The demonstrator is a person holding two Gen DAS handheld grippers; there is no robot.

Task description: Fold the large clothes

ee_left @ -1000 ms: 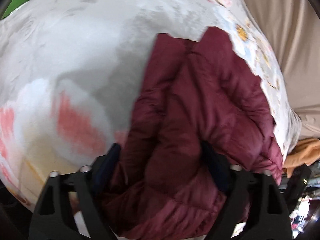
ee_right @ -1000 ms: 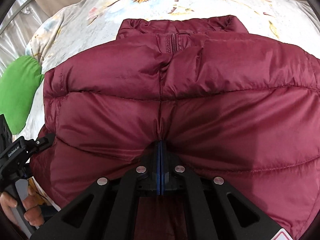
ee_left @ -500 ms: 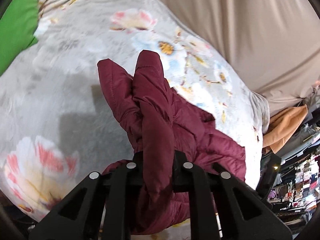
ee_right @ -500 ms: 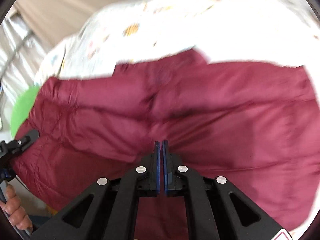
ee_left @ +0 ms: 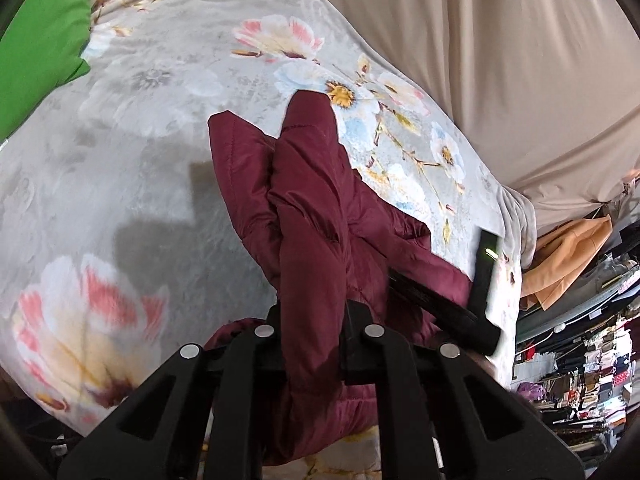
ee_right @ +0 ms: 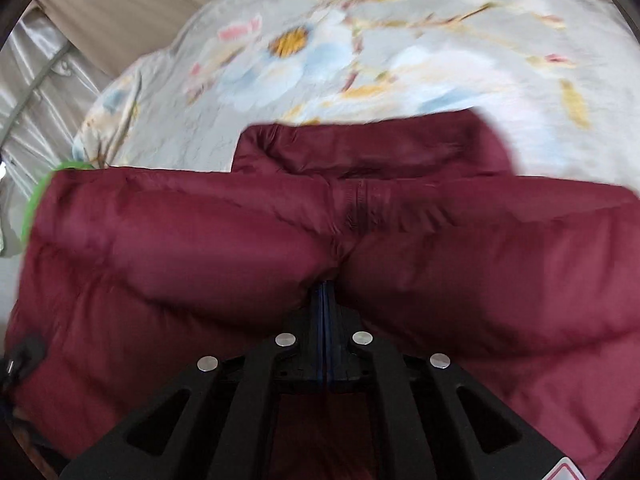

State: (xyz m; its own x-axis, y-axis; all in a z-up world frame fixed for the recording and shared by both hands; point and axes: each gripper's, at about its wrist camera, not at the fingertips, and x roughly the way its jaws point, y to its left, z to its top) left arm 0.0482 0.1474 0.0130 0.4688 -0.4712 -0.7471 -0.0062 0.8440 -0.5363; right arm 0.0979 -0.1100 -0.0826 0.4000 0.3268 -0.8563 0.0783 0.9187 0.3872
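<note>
A bedroom-like corner joined to a storage or stock area is suggested. A bed is seen covered by a pale grey plush blanket printed with pink, blue and yellow flowers (ee_left: 132,184), with a bright green cushion (ee_left: 38,46) at its edge. Beige draped cloth (ee_left: 500,60) is hung behind it. Crowded shelves of stacked, colourful goods (ee_left: 588,380) are visible at the far right.

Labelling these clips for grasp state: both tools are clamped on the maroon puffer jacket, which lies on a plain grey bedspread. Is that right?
Not quite: the bedspread is floral, not plain, as the left wrist view shows. The rest holds: the left tool and the right tool are both clamped on the maroon puffer jacket.
</note>
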